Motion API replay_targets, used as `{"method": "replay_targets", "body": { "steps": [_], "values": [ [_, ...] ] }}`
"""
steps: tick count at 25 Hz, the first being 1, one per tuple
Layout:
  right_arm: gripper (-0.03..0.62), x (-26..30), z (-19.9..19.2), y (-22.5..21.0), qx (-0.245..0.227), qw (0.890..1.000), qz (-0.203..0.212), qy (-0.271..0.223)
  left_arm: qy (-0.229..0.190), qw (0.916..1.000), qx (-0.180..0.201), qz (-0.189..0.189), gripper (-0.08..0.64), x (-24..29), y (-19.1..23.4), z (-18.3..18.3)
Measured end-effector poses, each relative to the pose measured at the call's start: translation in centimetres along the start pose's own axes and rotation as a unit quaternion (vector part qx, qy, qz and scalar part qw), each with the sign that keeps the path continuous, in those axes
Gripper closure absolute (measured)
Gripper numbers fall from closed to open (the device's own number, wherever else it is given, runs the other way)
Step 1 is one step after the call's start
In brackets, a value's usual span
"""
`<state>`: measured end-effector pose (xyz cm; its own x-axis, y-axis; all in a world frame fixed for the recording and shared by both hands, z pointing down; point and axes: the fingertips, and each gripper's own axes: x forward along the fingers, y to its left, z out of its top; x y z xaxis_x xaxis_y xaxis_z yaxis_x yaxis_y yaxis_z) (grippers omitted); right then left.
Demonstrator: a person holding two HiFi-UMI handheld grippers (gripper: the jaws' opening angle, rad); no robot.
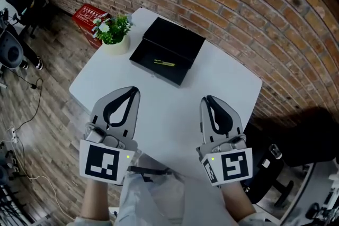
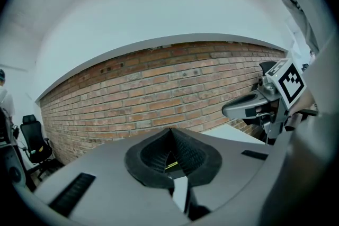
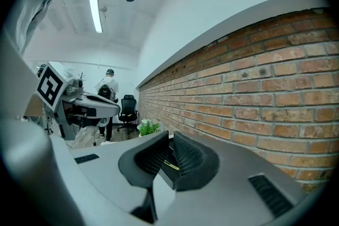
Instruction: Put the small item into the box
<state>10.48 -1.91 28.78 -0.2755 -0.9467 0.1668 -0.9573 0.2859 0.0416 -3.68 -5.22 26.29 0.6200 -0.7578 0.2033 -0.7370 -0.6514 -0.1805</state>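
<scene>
left gripper (image 1: 135,91): jaws together | right gripper (image 1: 207,98): jaws together | side by side

The box (image 1: 175,39) is black, shallow and open-topped. It sits flat on the table (image 1: 159,111) toward 12 o'clock, with one corner pointing to 12. The item (image 1: 164,63), a thin yellow-green stick, lies flat inside near the box's 6 o'clock wall, its ends toward 9 and 3.
</scene>
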Motion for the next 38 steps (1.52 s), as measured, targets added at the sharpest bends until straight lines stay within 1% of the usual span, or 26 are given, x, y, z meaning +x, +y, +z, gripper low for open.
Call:
{"method": "replay_targets", "body": {
  "steps": [30,35,38],
  "values": [
    [0.535,0.6,-0.7,-0.9,-0.001,1.000,0.001,0.009,0.006,0.9998,0.007,-0.017,0.541,1.6,-1.0,-0.2],
    [0.535,0.4,-0.7,-1.3,-0.003,1.000,0.001,0.008,0.005,0.9992,0.026,-0.029,0.541,2.2,-1.4,0.3],
    [0.535,0.1,-0.8,-1.7,-0.003,1.000,-0.003,0.010,0.002,0.9992,0.025,-0.030,0.541,2.5,-1.7,0.6]
  ]
}}
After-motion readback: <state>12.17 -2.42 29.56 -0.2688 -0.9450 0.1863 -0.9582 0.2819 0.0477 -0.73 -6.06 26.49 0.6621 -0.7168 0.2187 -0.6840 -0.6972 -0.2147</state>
